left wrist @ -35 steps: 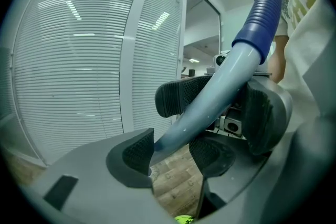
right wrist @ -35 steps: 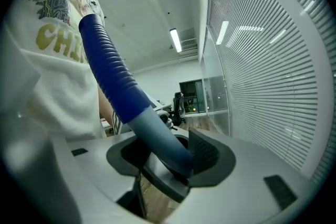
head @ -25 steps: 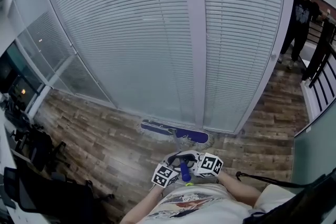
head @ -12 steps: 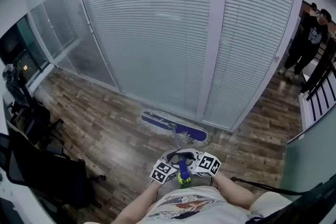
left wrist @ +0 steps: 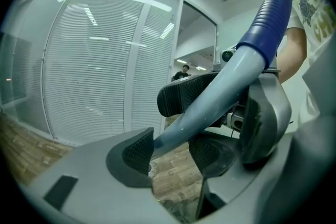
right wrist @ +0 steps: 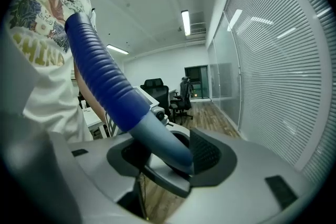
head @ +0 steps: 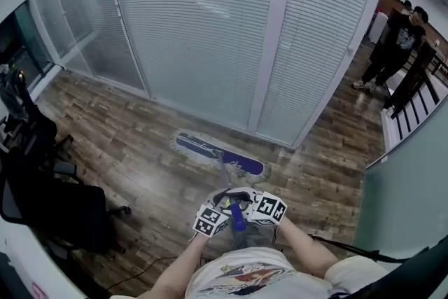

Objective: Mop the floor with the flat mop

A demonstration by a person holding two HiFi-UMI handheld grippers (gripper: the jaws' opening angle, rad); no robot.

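Note:
The flat mop's blue head (head: 218, 154) lies on the wooden floor just in front of the glass wall. Its grey handle (head: 228, 178) rises toward me and ends in a ribbed blue grip (head: 236, 215). My left gripper (head: 210, 220) and right gripper (head: 269, 208) sit side by side on that handle at chest height. In the left gripper view the handle (left wrist: 220, 97) runs between the pads (left wrist: 137, 150), with my left gripper (left wrist: 170, 147) shut on it. In the right gripper view the handle (right wrist: 157, 136) lies against the pad (right wrist: 205, 152), and my right gripper (right wrist: 168, 157) is shut on it.
A glass wall with closed blinds (head: 210, 31) bounds the floor ahead. Black office chairs (head: 42, 185) stand at the left. Two people (head: 395, 45) stand by a dark railing (head: 413, 101) at the far right. A pale partition (head: 406, 199) closes the right side.
The mop head has slid left along the glass wall, away from the white post, and I have moved with it. Both grippers have kept their hold on the handle.

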